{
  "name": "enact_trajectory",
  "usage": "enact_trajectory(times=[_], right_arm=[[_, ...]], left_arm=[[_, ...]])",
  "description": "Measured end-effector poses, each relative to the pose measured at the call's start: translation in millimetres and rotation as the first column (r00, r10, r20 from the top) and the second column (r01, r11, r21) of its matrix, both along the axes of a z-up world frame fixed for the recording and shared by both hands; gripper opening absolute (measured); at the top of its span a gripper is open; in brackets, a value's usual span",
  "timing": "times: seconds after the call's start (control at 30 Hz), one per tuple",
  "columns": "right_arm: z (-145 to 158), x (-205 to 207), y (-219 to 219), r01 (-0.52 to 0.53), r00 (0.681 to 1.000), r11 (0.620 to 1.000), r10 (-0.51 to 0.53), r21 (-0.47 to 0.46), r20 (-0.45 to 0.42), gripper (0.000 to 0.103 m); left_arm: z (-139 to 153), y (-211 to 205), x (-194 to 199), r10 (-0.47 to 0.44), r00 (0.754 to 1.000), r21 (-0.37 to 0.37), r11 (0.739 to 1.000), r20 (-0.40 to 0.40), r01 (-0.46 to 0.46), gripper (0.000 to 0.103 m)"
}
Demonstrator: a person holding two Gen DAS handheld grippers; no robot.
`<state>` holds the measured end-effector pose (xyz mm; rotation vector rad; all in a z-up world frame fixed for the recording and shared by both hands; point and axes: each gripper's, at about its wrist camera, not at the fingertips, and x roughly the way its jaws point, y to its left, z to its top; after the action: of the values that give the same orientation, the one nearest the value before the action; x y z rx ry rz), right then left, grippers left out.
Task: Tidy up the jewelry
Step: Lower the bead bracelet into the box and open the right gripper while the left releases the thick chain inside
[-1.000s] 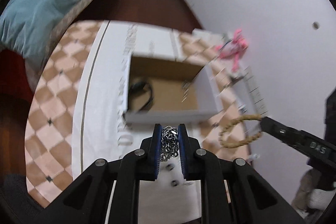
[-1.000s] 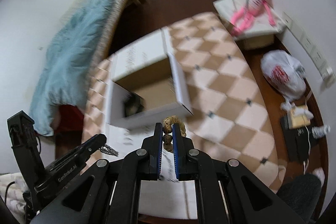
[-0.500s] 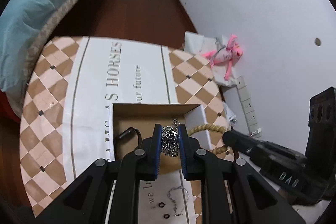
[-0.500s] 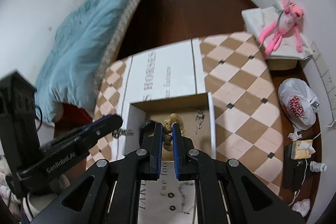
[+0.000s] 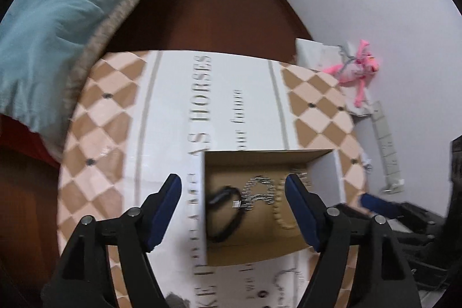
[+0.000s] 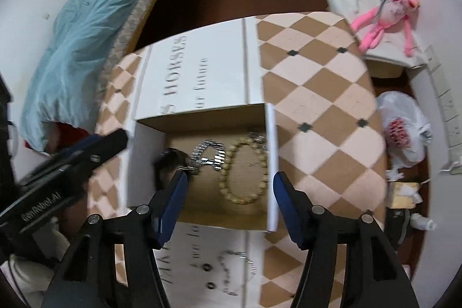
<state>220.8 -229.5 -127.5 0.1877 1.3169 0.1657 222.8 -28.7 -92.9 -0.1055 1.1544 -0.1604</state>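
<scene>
In the box (image 6: 271, 152), beaded bracelet (image 6: 245, 169), silver chain (image 6: 209, 155)

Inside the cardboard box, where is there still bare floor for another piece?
Free: the box floor inside and just below the bead bracelet loop. Crowded: its left half, where the silver chain overlaps the black band.
</scene>
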Motion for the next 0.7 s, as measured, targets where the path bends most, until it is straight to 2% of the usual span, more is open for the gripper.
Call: enact_trajectory(times=[0.03,0.07,0.1,0.13,0.2,0.37,0.7], right_arm=[[-1,-3,0,0.001,1.0,0.999,-0.001,-0.042,0.002,0.069],[-2,-6,1,0.002,1.0,0.996,-0.002,-0.089,0.005,0.081],[-4,-8,2,0.001,1.0,0.993,0.0,-0.122,0.008,0.092],[-5,-10,2,0.001,1.0,0.99,0.0,-0.143,0.01,0.094],[-9,-16,3,0.005,1.0,0.983,-0.003,-0.181,0.011,0.094],[-7,-26,5,0.02,0.999,0.974,-0.011,-0.226,0.039,0.097],[33,-48,4,0.076,0.987,0.967,-0.039,-0.242,0.155,0.098]], left_arm=[[-1,1,-2,0.007,1.0,0.019,1.0,0.007,-0.007,0.091],[-2,3,-6,0.015,1.0,0.04,0.999,0.019,-0.015,0.098],[-3,3,-10,0.02,0.999,0.057,0.998,0.033,-0.022,0.098],[-4,4,-15,0.026,0.998,0.08,0.996,0.049,-0.03,0.098],[-7,5,-24,0.034,0.997,0.124,0.991,0.075,-0.043,0.098],[-12,7,-37,0.042,0.997,0.162,0.985,0.072,-0.053,0.099],[23,6,-62,0.03,0.989,0.151,0.987,0.148,-0.052,0.099]])
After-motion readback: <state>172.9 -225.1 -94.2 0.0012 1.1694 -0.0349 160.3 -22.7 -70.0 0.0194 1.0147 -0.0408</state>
